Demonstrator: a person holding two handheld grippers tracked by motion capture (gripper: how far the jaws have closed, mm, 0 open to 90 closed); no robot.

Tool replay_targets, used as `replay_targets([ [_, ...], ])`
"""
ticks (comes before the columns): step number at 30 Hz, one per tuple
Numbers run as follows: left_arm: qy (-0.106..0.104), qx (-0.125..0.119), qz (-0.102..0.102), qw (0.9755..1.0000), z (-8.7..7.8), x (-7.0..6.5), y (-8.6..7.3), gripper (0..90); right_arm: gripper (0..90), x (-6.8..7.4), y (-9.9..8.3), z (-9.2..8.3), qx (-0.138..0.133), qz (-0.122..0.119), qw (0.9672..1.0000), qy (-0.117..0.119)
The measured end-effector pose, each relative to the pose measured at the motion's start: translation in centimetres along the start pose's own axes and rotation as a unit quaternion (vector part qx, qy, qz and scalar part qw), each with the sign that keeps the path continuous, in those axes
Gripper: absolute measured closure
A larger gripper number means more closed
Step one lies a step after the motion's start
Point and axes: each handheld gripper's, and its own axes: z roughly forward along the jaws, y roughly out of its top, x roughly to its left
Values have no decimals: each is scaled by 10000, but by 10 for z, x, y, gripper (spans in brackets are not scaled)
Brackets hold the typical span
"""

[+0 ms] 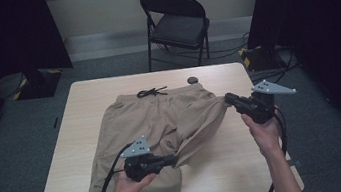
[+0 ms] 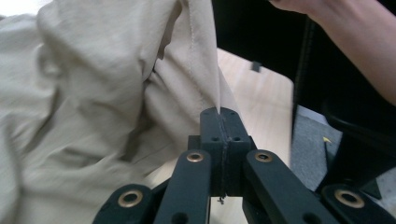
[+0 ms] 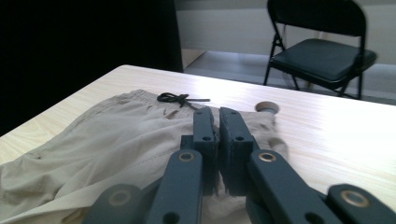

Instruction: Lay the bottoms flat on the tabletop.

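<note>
Khaki shorts lie on the wooden table, waistband and black drawstring at the far side. Left gripper pinches the hem of one leg, jaws closed on the cloth; right gripper is clamped on the same leg's side edge, the fabric lifted and stretched between them. A small round grey object sits just beyond the waistband; a folding chair stands behind the table. Left gripper view shows a stitched seam running into the jaws.
</note>
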Motion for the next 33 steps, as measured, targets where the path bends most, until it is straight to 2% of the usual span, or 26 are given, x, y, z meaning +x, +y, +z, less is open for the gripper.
replay_targets([
  [8, -318, -13, 141, 9994, 9, -20, 10, 900, 862, -1, -2, -46, -182, -27, 9996, -210],
  [14, -563, -29, 384, 9977, 7, -40, 16, 899, 854, 2, -9, -73, -145, -52, 9992, -370],
  [15, -572, -95, 406, 9975, 6, -44, 17, 900, 846, 2, -11, -77, -140, -56, 9991, -404],
  [17, -778, -169, 461, 9958, 5, -52, 18, 893, 803, 3, -17, -86, -135, -84, 9986, -501],
  [19, -791, -173, 445, 9957, 5, -57, 20, 867, 719, 2, -22, -96, -288, -54, 9980, -560],
  [21, -919, -265, 464, 9943, 7, -57, 22, 813, 713, -2, -23, -102, -465, 65, 9972, -583],
  [23, -778, -242, 331, 9961, 8, -55, 25, 744, 675, -4, -24, -100, -440, 140, 9975, -542],
  [25, -722, -260, 288, 9966, 8, -49, 25, 741, 658, -4, -27, -94, -300, 83, 9983, -499],
  [28, -559, -156, 129, 9982, 8, -35, 22, 730, 623, -3, -31, -80, -141, 71, 9990, -413],
  [31, -407, -79, -42, 9991, 6, -20, 14, 723, 603, -3, -38, -63, 61, 95, 9996, -270],
  [33, -258, 21, -155, 9995, 4, -9, 7, 722, 614, -4, -46, -50, 277, 66, 9993, -256],
])
